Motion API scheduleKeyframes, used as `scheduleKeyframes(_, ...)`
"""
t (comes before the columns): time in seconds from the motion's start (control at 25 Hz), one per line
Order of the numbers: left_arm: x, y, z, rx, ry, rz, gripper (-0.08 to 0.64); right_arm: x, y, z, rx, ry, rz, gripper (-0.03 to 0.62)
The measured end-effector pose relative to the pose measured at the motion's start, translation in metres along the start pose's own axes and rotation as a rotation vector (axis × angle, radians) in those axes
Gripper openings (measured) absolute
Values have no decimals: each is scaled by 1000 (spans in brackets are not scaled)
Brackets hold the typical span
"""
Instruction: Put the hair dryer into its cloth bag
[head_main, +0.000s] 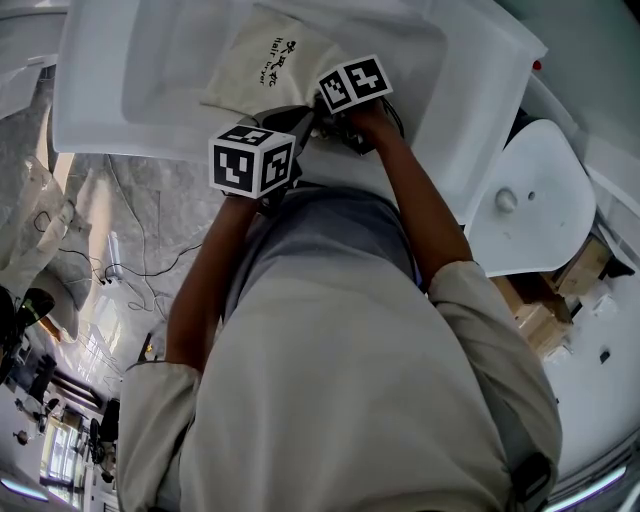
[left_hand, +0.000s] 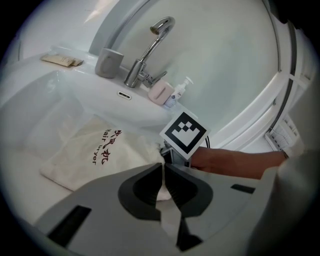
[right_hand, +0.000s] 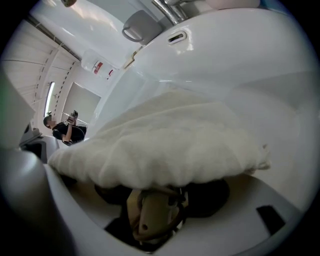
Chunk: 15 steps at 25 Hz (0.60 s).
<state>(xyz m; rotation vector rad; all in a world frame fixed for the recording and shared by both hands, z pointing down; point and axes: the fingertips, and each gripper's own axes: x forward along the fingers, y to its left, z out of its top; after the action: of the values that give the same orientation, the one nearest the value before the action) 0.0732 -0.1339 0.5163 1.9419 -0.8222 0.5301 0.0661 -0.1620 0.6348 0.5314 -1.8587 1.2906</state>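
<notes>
Beige short-sleeved shirt (head_main: 350, 400), grey left tool (left_hand: 163, 172), black-and-white marker cubes (head_main: 252, 160)

Bright, even daylight — fisheye edges dark, blurred.

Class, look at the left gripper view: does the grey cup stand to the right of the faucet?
No, the grey cup stands left of the faucet.

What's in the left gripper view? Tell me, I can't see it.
The left gripper pinches the edge of a white cloth bag lying on a white sink. Behind are a tap, a grey cup and a small pump bottle.
</notes>
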Motion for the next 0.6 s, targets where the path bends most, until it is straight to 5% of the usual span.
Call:
scheduleKeyframes(0.44, 0, 1, -1, -14, -3, -12, 25, -22, -13, -18, -121, 39, -86, 301)
scheduleKeyframes(0.6, 0, 0, -2, -13, -5, -10, 25, -26, -26, -36, -213, 107, -200, 299)
